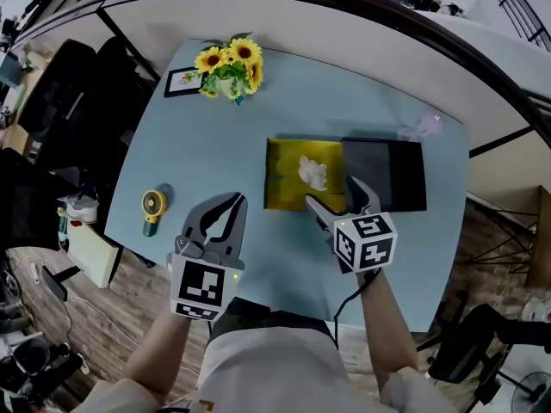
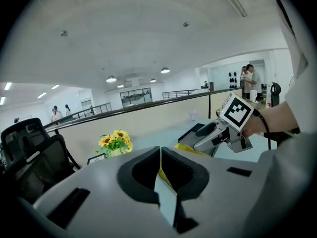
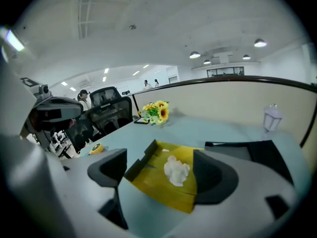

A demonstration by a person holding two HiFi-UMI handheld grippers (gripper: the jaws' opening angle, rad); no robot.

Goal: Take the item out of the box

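Observation:
An open box with a yellow inside lies flat on the light blue table, its black lid folded out to the right. A crumpled white item rests on the yellow floor. My right gripper is open at the box's near edge, just short of the item. In the right gripper view the item lies ahead between the spread jaws of my right gripper, on the yellow box. My left gripper is shut and empty, left of the box. In its own view my left gripper has its jaws together.
A sunflower bunch and a small framed picture stand at the table's far left. A small yellow round object lies near the left edge. A clear plastic piece sits beyond the lid. Office chairs stand off to the left.

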